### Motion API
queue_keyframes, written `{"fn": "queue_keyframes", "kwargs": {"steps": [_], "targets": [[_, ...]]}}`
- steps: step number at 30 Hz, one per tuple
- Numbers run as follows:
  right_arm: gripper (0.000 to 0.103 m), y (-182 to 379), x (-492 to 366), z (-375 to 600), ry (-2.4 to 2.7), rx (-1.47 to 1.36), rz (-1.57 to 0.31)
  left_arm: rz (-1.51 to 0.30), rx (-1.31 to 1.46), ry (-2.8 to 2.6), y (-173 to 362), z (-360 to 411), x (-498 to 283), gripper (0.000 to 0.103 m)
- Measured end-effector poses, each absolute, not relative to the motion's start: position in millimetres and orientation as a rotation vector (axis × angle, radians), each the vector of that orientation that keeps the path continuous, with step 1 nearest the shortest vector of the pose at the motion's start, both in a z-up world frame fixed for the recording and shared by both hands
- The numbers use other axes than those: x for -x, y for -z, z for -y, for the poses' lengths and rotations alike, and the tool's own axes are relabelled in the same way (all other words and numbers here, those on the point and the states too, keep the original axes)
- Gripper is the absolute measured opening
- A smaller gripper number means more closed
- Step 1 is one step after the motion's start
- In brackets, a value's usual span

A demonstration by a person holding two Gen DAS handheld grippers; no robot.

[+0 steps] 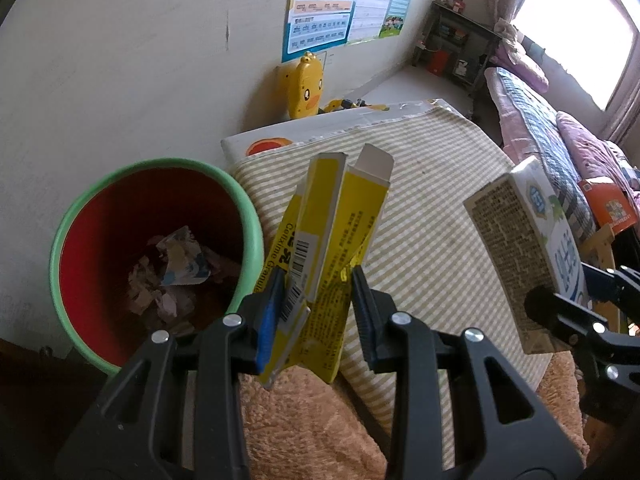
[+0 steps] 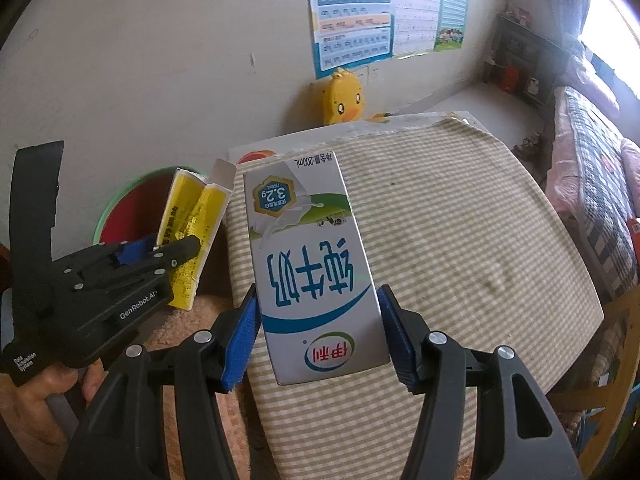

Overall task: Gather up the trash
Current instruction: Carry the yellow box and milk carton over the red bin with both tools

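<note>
Both wrist views look steeply down, close along their own tool. Both share the striped surface (image 1: 432, 216) mid-frame and the bin (image 1: 120, 240) at left, and each catches the other tool at its edge

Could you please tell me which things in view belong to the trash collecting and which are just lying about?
Job:
yellow box in left tongs
milk carton in right tongs
bin

Lying about:
duck toy
wall posters
striped cloth

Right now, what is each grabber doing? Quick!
Left gripper: closed on the crushed yellow box.
Right gripper: closed on the milk carton.
</note>
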State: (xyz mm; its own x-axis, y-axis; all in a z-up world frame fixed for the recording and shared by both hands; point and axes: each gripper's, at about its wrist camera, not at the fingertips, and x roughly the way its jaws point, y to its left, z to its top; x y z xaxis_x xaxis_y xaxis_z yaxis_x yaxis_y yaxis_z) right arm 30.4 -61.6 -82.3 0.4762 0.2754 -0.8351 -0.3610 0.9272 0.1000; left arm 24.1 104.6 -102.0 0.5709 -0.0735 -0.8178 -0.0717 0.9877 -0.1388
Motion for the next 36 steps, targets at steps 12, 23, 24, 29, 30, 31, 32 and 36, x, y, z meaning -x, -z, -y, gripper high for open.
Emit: {"fn": "queue_keyframes", "kwargs": {"steps": [12,23,24,29,30,31,32,36], "targets": [[0.055,81,-31,37,-0.436,0.127,-1.0,-0.967,0.197,-0.051,106,-133,-18,0.032],[0.055,77,-35,7,-0.502,0.159,-0.984,-0.953,0.215,-0.145,104,-171,-6,0.033],[0.055,77,-36,4,-0.508,0.161,-0.982,-0.953,0.216,-0.159,105,-176,-5,0.033],[0.055,73,-41,-9,-0.531,0.173,-0.971,-0.958,0.23,-0.212,108,-199,1,0.033],[0.055,72,-42,-13,-0.536,0.176,-0.969,-0.959,0.234,-0.219,109,-203,2,0.033],[0.055,72,-43,-16,-0.54,0.178,-0.967,-0.96,0.238,-0.225,109,-206,3,0.033],[0.055,71,-44,-18,-0.544,0.18,-0.966,-0.96,0.241,-0.232,110,-209,4,0.033],[0.055,70,-47,-31,-0.563,0.192,-0.96,-0.958,0.251,-0.253,112,-222,5,0.033]]}}
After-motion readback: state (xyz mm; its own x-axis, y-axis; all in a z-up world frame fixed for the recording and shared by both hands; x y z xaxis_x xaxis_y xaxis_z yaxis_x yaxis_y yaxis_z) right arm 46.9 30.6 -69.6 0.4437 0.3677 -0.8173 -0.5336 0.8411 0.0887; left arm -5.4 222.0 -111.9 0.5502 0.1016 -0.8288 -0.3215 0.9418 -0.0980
